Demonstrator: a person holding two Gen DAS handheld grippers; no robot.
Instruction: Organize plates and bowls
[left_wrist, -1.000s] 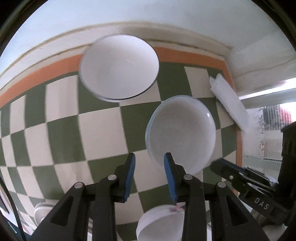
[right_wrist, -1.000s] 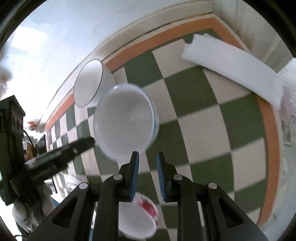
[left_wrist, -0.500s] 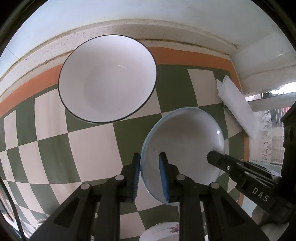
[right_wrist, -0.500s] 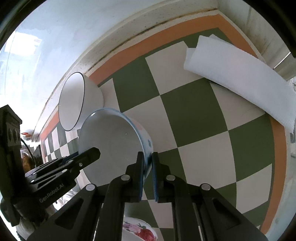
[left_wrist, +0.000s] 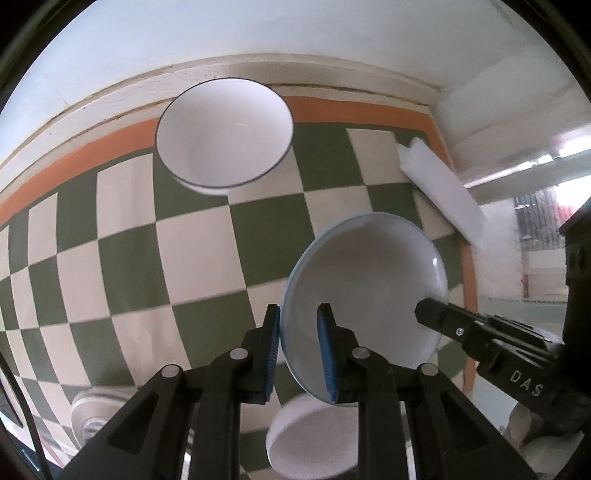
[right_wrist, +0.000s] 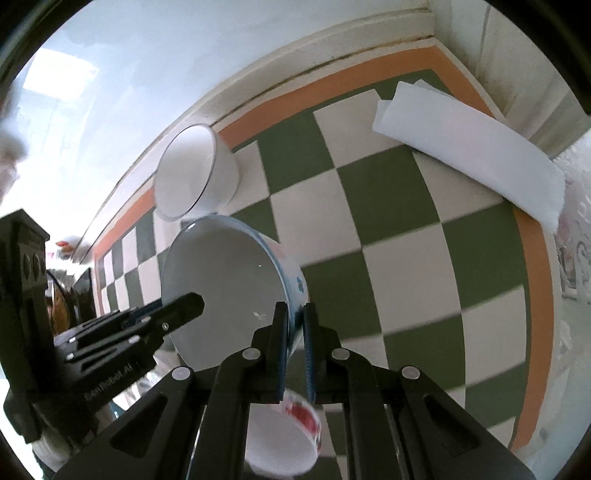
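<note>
A white bowl with a pale blue rim and blue flower marks (left_wrist: 369, 291) (right_wrist: 229, 280) is held above the checked cloth. My left gripper (left_wrist: 298, 345) has one finger on each side of the bowl's left rim. My right gripper (right_wrist: 294, 328) is shut on the opposite rim; its black body shows in the left wrist view (left_wrist: 491, 343). A white bowl with a thin black rim (left_wrist: 225, 133) (right_wrist: 192, 173) stands on the cloth near the wall. A white bowl with red flowers (right_wrist: 291, 432) (left_wrist: 314, 435) lies below the grippers.
A green and white checked cloth with an orange border (left_wrist: 122, 258) (right_wrist: 406, 221) covers the table against a white wall. A rolled white sheet (left_wrist: 439, 192) (right_wrist: 469, 151) lies at the far right. More white dishes (left_wrist: 96, 410) sit at the near left.
The blue-rimmed bowl has risen off the cloth between both grippers. Both cameras have pulled back from the black-rimmed bowl, which now looks smaller.
</note>
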